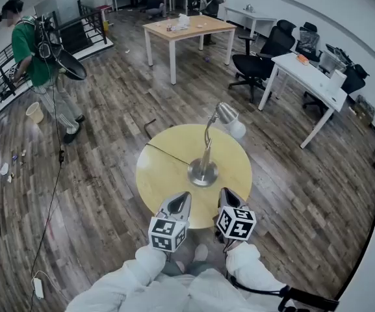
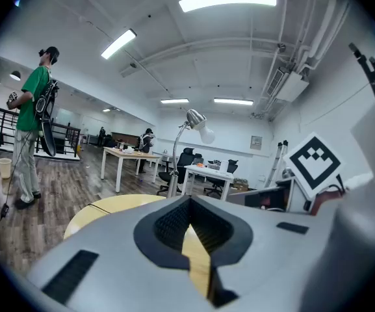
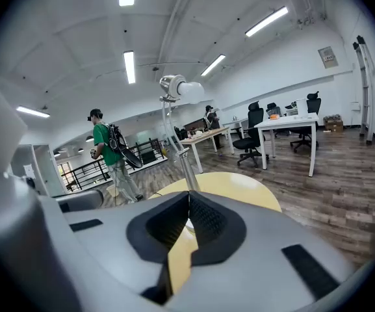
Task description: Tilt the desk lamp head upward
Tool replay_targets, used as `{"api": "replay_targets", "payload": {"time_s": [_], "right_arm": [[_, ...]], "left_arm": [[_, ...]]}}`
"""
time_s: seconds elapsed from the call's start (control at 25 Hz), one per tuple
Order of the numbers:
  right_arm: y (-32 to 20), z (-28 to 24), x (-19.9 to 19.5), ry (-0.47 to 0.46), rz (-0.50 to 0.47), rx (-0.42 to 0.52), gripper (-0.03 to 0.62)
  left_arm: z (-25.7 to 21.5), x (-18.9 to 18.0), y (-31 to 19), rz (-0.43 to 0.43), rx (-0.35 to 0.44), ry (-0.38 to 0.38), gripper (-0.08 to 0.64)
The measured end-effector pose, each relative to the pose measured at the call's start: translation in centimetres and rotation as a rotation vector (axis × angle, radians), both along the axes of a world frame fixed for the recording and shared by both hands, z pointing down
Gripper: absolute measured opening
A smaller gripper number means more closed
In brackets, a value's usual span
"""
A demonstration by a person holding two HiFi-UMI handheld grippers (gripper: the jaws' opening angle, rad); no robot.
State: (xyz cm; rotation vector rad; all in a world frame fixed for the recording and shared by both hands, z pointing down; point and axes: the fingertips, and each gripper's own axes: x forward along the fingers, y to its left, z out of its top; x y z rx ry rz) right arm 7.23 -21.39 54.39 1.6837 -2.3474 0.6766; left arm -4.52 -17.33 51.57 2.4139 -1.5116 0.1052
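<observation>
Closed and empty, the left gripper (image 1: 181, 198) and right gripper (image 1: 227, 195) hover at the six o'clock edge of the table (image 1: 153, 177), short of the lamp (image 1: 205, 161) standing mid-table, its head (image 1: 227, 114) drooping toward one o'clock and seemingly untouched, so next one gripper likely must open and reach that head.

Legible txt: none; left cube (image 1: 168, 233) & right cube (image 1: 235, 222) b/w square codes only, wall plaque (image 3: 328, 57) too small to read.
</observation>
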Motion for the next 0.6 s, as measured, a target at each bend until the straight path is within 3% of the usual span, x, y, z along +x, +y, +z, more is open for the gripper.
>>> {"api": "replay_targets", "payload": {"time_s": [0.16,0.36,0.6], "right_arm": [[3.6,-0.3,-1.2,0.004,0.023,0.015,0.014],[6.5,-0.6,-2.5,0.030,-0.001,0.028,0.014],[7.8,-2.0,-2.4,0.028,-0.024,0.070,0.014]], "left_arm": [[-0.1,-1.0,3.0,0.012,-0.006,0.005,0.003],[-0.3,-2.1,4.6,-0.032,-0.022,0.026,0.003],[-1.2,-0.9,6.1,-0.013,-0.006,0.006,0.003]]}}
